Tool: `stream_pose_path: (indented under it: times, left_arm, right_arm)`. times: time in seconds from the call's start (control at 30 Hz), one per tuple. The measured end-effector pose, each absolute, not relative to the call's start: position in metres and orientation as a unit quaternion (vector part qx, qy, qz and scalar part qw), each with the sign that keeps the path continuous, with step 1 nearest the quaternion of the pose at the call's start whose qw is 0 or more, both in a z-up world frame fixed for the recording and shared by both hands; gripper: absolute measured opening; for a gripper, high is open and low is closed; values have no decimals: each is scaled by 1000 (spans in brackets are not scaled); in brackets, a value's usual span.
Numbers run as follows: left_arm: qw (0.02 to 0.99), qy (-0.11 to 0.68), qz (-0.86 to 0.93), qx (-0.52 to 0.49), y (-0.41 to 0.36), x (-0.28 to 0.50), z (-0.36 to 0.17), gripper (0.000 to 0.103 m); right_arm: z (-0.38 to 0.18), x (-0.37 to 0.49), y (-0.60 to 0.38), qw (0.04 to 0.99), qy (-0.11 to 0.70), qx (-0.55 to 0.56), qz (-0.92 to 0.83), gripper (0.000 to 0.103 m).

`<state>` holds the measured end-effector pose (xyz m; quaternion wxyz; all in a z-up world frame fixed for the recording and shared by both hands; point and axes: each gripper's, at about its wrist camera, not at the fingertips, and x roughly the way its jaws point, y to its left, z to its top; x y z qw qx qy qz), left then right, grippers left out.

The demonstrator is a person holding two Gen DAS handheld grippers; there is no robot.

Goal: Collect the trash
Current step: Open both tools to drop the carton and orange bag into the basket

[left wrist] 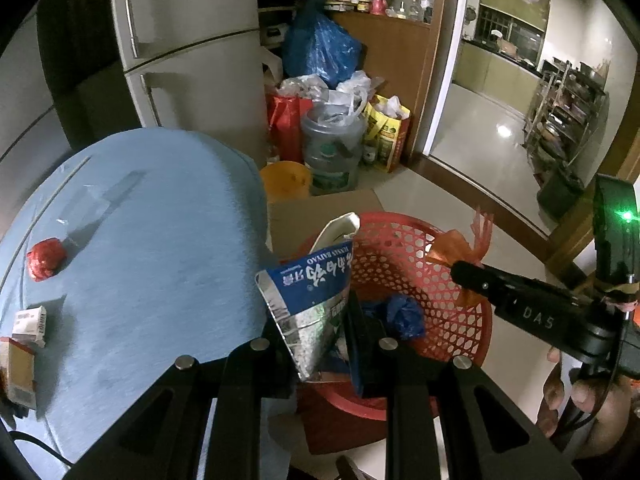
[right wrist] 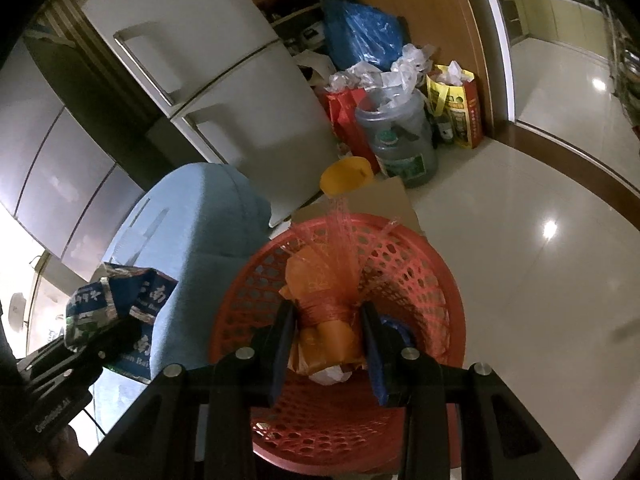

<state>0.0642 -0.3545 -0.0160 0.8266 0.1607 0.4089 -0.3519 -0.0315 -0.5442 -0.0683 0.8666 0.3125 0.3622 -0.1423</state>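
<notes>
Over red basket (right wrist: 420,280): crumpled blue-silver pouch (left wrist: 308,304), orange wrapper (right wrist: 320,300).

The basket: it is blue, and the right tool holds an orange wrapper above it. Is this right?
Not quite. The basket is red, not blue, as the right wrist view shows. The right tool does hold an orange wrapper above it.

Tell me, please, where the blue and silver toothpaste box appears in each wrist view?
Left wrist: the blue and silver toothpaste box sits low at centre, clamped in the left hand-held gripper at the basket's near rim.
Right wrist: the box is at lower left, beside the blue table.
Shared landmark: the red mesh basket.
</notes>
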Motion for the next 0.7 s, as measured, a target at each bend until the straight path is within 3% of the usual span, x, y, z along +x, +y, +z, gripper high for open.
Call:
stream_pose_path:
  times: [0.4, 0.47, 0.5, 0.53, 0.7]
  left_arm:
    - [807, 422, -377, 167, -378, 63, -28, 21]
    - [806, 423, -378, 168, -379, 63, -29, 21]
    - [806, 423, -378, 169, -380, 64, -29, 21]
    - [806, 423, -378, 169, -378, 63, -30, 21]
    - [805, 424, -378, 169, -379, 64, -30, 21]
  right_arm:
    - [-81, -32, -553, 851, 388, 309, -172, 37]
    - [-86, -31, -556, 842, 399, 311, -187, 48]
    - [-87, -31, -558, 840, 399, 314, -189, 69]
    - [-87, -32, -558, 840, 396, 319, -192, 73]
    - [-84, -34, -559, 842, 393, 315, -194, 73]
